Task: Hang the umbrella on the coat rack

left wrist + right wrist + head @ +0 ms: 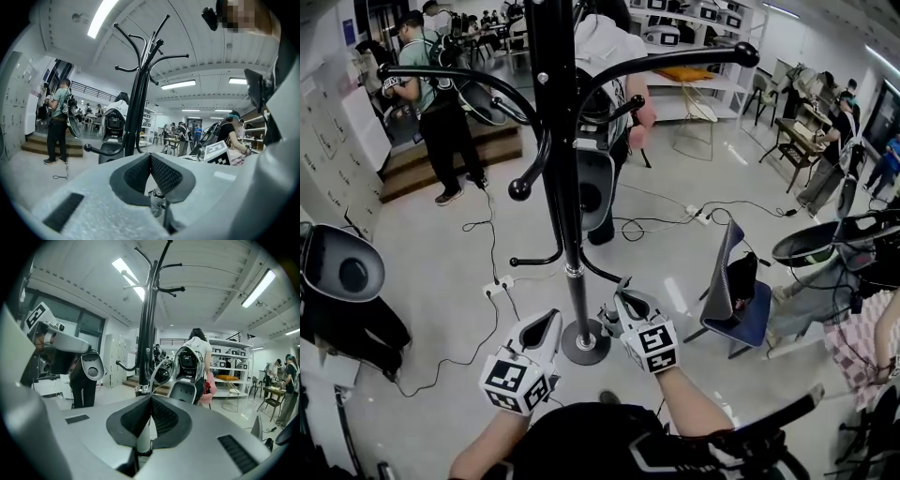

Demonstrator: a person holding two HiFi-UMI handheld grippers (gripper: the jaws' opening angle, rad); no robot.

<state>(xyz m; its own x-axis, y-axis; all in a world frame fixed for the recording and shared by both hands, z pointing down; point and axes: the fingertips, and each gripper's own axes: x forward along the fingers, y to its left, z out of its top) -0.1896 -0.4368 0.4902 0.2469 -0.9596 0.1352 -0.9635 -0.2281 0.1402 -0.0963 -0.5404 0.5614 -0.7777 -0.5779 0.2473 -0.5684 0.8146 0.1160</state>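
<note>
A black coat rack [565, 187] with curved ball-tipped hooks stands on a round base [584, 343] right in front of me. No umbrella shows in any view, on the hooks or in the jaws. My left gripper [551, 320] is low, just left of the base, and my right gripper [624, 298] is just right of it. The left gripper view looks up at the coat rack [136, 103], and the left gripper [151, 157] has its pads pressed together. In the right gripper view the right gripper [151, 400] is also shut, below the coat rack [146, 333].
A blue-seated chair [736, 292] stands to the right. Cables [490, 272] trail over the floor around the base. A person [441, 103] stands at the back left and another [605, 56] right behind the rack. Shelves [698, 56] line the far wall.
</note>
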